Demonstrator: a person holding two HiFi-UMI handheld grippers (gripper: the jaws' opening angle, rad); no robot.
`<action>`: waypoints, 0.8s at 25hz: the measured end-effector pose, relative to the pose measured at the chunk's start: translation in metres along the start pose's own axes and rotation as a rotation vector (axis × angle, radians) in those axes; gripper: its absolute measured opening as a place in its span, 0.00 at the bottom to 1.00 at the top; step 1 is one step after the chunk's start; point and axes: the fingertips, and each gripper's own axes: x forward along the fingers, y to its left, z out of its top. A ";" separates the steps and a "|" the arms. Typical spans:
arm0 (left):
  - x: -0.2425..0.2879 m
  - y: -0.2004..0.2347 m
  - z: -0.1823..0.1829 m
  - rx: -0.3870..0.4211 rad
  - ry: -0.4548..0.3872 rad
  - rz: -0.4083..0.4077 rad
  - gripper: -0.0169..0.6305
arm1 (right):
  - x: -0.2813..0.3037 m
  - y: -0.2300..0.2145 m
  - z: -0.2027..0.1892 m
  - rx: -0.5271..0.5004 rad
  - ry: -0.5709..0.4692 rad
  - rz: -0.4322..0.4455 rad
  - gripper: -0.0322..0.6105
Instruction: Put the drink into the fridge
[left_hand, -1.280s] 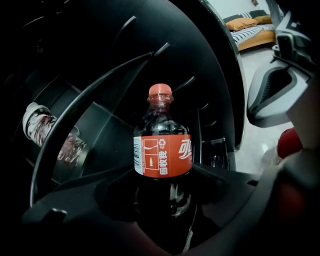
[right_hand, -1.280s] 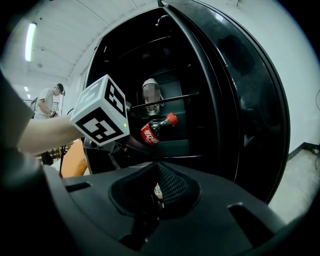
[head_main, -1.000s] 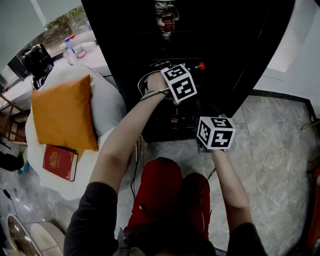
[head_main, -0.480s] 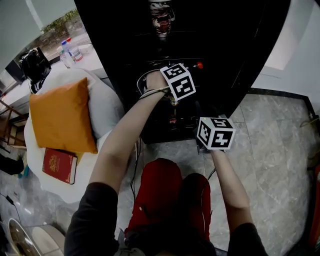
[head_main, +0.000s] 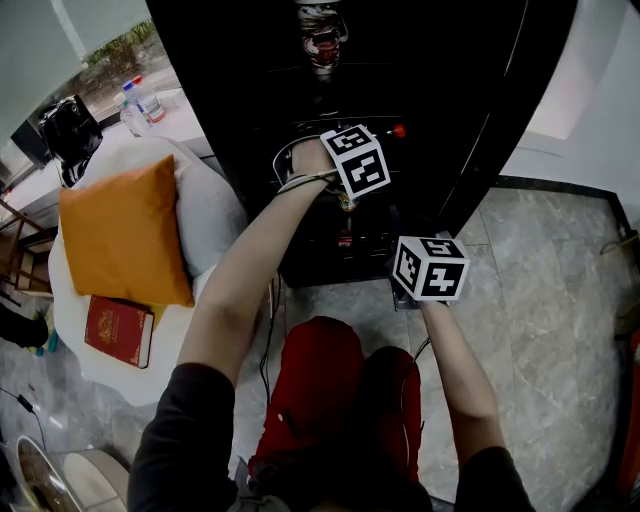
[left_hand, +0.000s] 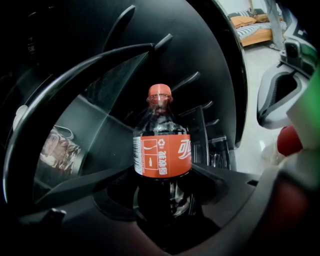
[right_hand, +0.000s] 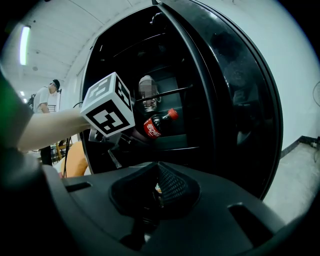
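Note:
A cola bottle with a red cap and red label stands upright between the left gripper jaws, which are shut on its dark lower body. In the right gripper view the bottle is tilted, cap to the right, inside the open black fridge, just past the left gripper's marker cube. In the head view only the bottle's red cap shows beyond that cube. The right gripper is shut on nothing and hangs in front of the fridge, lower down, with its marker cube showing in the head view.
The fridge's dark shelves surround the bottle, and its door stands open at the right. An orange cushion and a red book lie on a white seat at the left. A person stands behind. Marble floor lies to the right.
Almost nothing: the head camera shifted slightly, while both grippers and the bottle kept their places at the fridge.

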 end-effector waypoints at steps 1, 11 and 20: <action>0.000 0.000 0.000 0.000 -0.001 -0.003 0.51 | 0.000 0.000 -0.001 0.001 0.001 0.000 0.08; -0.001 0.000 0.001 0.007 -0.015 0.002 0.51 | -0.001 -0.003 -0.004 0.015 0.007 -0.001 0.08; 0.000 -0.002 0.007 -0.012 -0.036 0.009 0.51 | -0.004 -0.005 -0.006 0.020 0.008 -0.003 0.08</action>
